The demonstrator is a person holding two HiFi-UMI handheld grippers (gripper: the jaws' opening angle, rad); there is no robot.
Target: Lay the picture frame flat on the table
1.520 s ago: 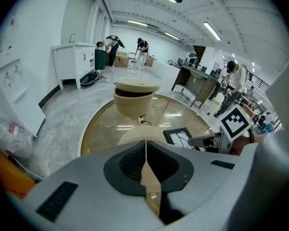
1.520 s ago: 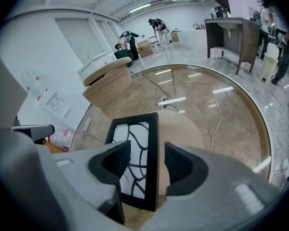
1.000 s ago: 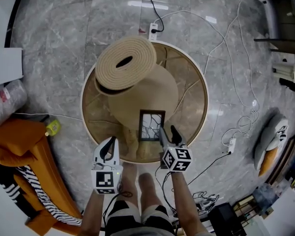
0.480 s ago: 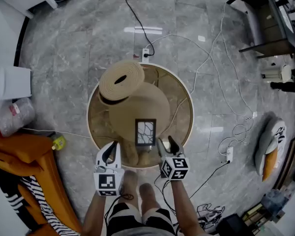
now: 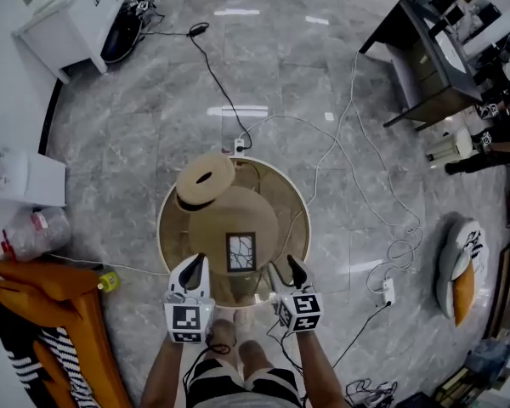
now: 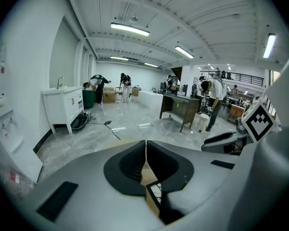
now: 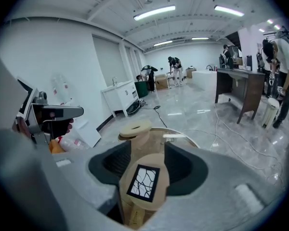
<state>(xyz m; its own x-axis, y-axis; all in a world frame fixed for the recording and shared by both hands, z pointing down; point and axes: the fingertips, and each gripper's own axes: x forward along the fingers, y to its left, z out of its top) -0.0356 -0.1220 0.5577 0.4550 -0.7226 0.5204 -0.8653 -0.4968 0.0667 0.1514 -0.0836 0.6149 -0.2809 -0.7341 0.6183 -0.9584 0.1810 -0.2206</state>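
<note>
a glossy grey marble-look tile floor fills the room, with ceiling lights reflected in it. thin white cables loop across the floor, and a small white power strip lies just beyond a round table. the table has a pale rim and a brown top. a white cabinet stands far left and a dark desk far right. an orange cloth lies bunched near the person's left, next to black-and-white striped fabric. the gripper views show a long white hall with strip lights and people standing at the far end.

the only print visible is the black-and-white square markers on each gripper's cube.

the picture frame lies flat, face up, on a smooth tan disc at the middle of the table. it is a dark rectangular border around a white sheet with black crack-like lines. behind it sits a ribbed tan disc with an oval hole.

the left gripper hangs at the table's near edge, its jaws pressed together with nothing between them. the right gripper has its jaws spread wide. the frame shows between them but lies beyond and is not touched.
</note>
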